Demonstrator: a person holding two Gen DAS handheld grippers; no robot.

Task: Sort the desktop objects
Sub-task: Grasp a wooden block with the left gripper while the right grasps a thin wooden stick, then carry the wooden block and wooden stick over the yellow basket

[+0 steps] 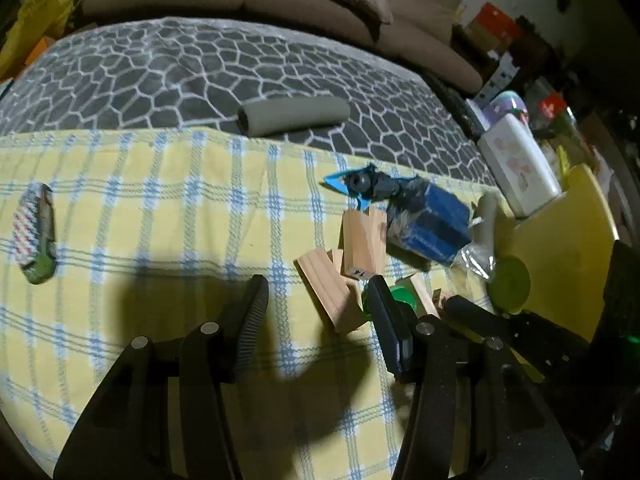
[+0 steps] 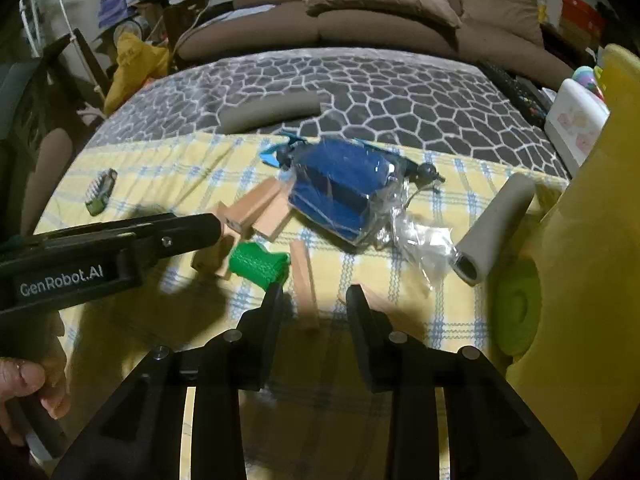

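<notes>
The green mesh piece [image 2: 260,266] lies among the wooden blocks [image 2: 256,210] on the yellow checked cloth [image 2: 160,168]; in the left wrist view it is mostly hidden behind a finger. It sits just ahead-left of the right gripper [image 2: 314,300], jaws apart and empty, and touches the tip of the left gripper [image 1: 318,300], jaws wide apart. A blue bagged pack [image 2: 340,196] lies beyond, a brown sofa [image 2: 360,12] behind.

Two grey foam tubes [image 2: 269,114] [image 2: 496,226], one green mesh piece [image 2: 260,266] (wooden blocks overlap, uncountable).
</notes>
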